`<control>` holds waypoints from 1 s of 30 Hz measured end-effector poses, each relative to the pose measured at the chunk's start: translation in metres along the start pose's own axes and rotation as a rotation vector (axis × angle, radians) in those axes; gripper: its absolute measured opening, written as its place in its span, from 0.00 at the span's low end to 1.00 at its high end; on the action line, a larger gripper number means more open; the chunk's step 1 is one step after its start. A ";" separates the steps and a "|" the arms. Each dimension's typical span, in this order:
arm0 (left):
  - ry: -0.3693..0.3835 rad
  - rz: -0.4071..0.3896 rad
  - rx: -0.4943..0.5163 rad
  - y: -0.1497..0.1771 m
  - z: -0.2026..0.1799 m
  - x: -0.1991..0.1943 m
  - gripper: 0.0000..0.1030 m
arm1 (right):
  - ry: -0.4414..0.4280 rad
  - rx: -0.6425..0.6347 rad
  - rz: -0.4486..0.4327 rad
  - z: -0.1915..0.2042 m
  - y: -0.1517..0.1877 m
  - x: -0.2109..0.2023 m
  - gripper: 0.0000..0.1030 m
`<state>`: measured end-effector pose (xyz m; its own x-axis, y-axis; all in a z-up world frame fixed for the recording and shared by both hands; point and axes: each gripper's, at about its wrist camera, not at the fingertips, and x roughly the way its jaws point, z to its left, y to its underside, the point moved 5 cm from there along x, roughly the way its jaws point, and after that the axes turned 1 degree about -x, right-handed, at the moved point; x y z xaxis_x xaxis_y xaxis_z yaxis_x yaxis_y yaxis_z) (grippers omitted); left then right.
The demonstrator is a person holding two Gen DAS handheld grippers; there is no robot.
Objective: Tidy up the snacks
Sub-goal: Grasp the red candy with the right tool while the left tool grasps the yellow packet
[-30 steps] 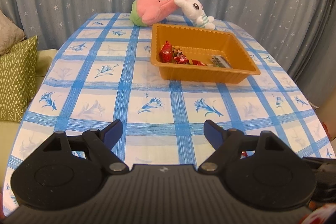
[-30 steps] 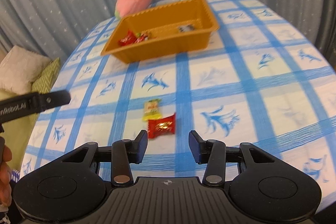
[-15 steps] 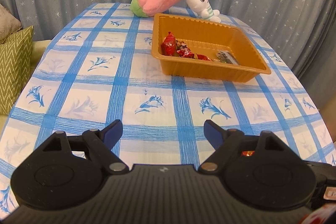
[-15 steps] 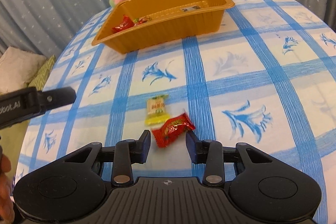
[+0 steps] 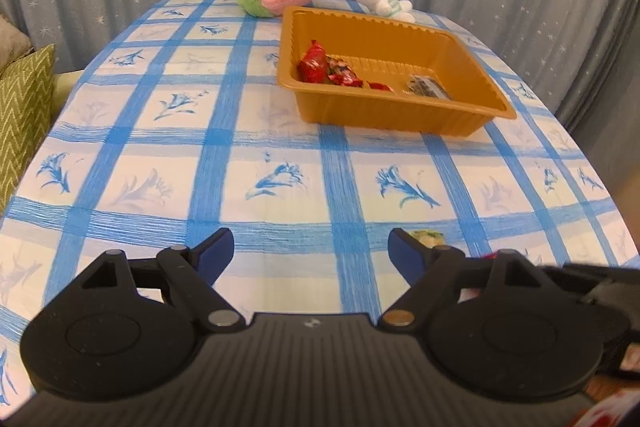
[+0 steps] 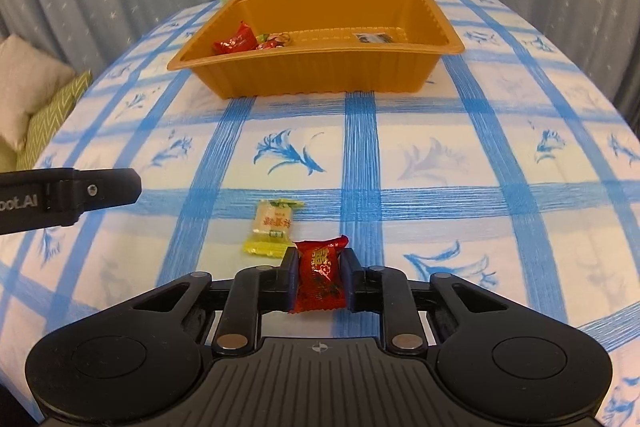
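Your right tongs (image 6: 319,277) have just been closing and now they're clamped on the small red foil-wrapped candy (image 6: 320,279), pinched between the pads near the front edge of the worktop (image 6: 440,155) with its blue-checked floral cloth. Your left tongs (image 5: 310,251) hang spread apart with nothing between them, toward the same front edge. Just beside the red one, the pale yellow wrapped candy (image 6: 272,227) lies flat on the cloth, not yet collected. Toward the far edge sits the rectangular orange plastic tray (image 6: 320,75), already carrying a few red-wrapped sweets (image 6: 236,41) and a small dark packet (image 6: 374,37). So by my reckoning: several sorted, one in hand, one left.
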<state>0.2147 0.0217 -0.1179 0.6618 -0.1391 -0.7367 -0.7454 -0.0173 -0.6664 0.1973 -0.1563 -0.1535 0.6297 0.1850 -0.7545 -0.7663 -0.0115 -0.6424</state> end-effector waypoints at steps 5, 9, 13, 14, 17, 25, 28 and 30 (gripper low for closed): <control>0.056 0.006 0.065 0.010 -0.024 0.010 0.79 | 0.031 0.056 -0.040 -0.026 -0.009 -0.013 0.20; 0.085 0.012 0.114 0.018 -0.048 0.021 0.71 | 0.063 0.120 -0.053 -0.055 -0.013 -0.020 0.20; 0.099 0.009 0.143 0.020 -0.069 0.033 0.60 | 0.081 0.171 -0.055 -0.075 -0.013 -0.022 0.20; 0.102 0.008 0.147 0.019 -0.074 0.035 0.56 | 0.080 0.178 -0.055 -0.077 -0.012 -0.021 0.20; 0.099 0.004 0.159 0.019 -0.086 0.044 0.44 | 0.072 0.183 -0.056 -0.078 -0.012 -0.022 0.20; 0.083 0.004 0.172 0.019 -0.095 0.056 0.32 | 0.057 0.202 -0.063 -0.081 -0.013 -0.020 0.20; 0.072 0.006 0.174 0.020 -0.095 0.058 0.28 | 0.053 0.208 -0.064 -0.081 -0.014 -0.019 0.20; 0.072 0.010 0.172 0.021 -0.094 0.059 0.25 | 0.052 0.209 -0.066 -0.081 -0.014 -0.019 0.20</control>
<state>0.2310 -0.0802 -0.1644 0.6421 -0.2092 -0.7376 -0.7235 0.1530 -0.6732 0.2064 -0.2388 -0.1410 0.6808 0.1281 -0.7212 -0.7297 0.2041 -0.6526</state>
